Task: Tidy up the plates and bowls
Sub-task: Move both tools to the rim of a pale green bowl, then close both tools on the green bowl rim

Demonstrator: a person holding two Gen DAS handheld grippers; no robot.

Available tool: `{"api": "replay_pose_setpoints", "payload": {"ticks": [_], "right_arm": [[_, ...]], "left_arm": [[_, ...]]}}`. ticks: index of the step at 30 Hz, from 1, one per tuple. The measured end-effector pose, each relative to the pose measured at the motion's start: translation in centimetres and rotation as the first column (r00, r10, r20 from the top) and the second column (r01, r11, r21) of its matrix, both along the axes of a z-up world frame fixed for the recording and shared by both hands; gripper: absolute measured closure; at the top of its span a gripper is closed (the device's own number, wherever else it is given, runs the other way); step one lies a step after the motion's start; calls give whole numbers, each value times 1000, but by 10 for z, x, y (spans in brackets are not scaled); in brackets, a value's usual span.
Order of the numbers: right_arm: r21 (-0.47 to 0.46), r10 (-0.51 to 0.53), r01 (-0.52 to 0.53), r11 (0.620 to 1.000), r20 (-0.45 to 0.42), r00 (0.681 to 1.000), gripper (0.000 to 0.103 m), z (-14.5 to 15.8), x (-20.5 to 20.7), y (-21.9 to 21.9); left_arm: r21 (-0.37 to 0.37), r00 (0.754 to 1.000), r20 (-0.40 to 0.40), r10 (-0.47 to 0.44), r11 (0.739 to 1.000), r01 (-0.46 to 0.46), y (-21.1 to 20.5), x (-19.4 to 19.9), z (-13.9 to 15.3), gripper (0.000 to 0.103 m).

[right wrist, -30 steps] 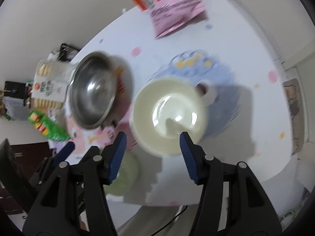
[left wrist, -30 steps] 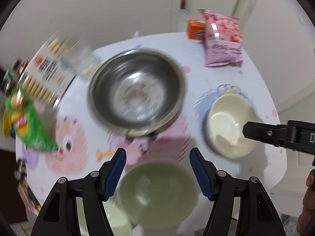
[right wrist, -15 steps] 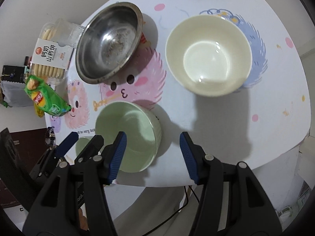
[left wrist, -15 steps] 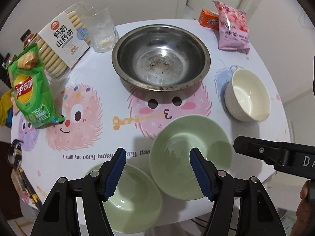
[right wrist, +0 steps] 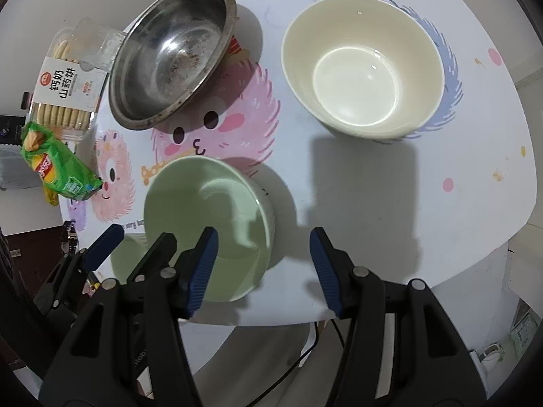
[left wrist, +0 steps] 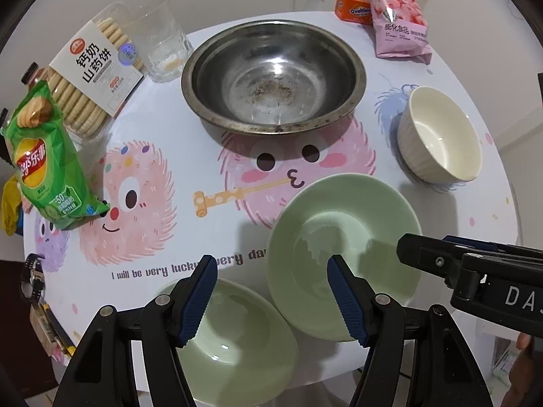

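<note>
Four bowls: all sit on the round table (left wrist: 176,183), and the steel bowl serves as landmark.
Steel bowl (left wrist: 273,76): wide, round, dull scuffed metal with dark specks in its bottom, at the far middle of the table.
Cream bowl (left wrist: 441,135): deep, glossy ceramic with a ribbed outer wall, to the right of the steel bowl and apart from it.
Green bowl (left wrist: 342,251): smooth matte pale green with a flared rim, on the near side of the steel bowl.
Second green bowl (left wrist: 237,342): same glaze, shallower, nearer still and to the left, at the table edge.
Table cover: smooth white sheet printed with fuzzy pink and purple cartoon faces.
Left hand-held gripper (left wrist: 273,300): spread, ribbed blue pads empty, hanging over the two green bowls.
Right hand-held gripper (right wrist: 263,269): spread, nothing between its pads; its left pad shows over the green bowl's rim, its right pad over bare table.
Snacks: a crinkly green chip bag (left wrist: 44,166), a clear biscuit tray (left wrist: 88,74) and a glass tumbler (left wrist: 163,40) lie left of the steel bowl; a pink puffed-snack bag (left wrist: 398,25) and an orange box (left wrist: 353,8) lie beyond it to the right.
</note>
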State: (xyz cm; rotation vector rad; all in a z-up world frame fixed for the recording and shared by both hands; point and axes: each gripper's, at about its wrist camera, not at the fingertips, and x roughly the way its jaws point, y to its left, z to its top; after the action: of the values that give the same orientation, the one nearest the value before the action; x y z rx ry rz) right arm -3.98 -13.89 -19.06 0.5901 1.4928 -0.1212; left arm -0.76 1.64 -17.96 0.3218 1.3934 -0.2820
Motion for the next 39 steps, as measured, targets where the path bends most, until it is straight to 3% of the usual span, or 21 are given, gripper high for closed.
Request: {"api": "replay_pose_setpoints", "payload": {"ticks": [18, 20, 24, 27, 28, 39], "right_arm": [[-13, 11, -11, 1000, -58, 998, 46, -30, 12, 4], [-16, 15, -15, 1000, -54, 998, 58, -32, 13, 5], [-41, 40, -43, 998, -76, 996, 71, -37, 17, 10], [-41, 59, -63, 997, -86, 995, 89, -40, 19, 16], [-50, 75, -80, 996, -87, 993, 91, -40, 21, 19], [-64, 106, -112, 992, -86, 991, 96, -37, 23, 24]], "left_arm": [[41, 998, -57, -25, 999, 27, -12, 15, -34, 34], [36, 997, -64, -32, 999, 35, -14, 14, -38, 34], [45, 996, -70, -52, 997, 55, -20, 11, -43, 35], [53, 994, -66, -83, 995, 86, -29, 9, -48, 47], [55, 994, -67, -89, 994, 93, -31, 7, -48, 58], [68, 997, -67, -44, 997, 49, -22, 13, -51, 83]]}}
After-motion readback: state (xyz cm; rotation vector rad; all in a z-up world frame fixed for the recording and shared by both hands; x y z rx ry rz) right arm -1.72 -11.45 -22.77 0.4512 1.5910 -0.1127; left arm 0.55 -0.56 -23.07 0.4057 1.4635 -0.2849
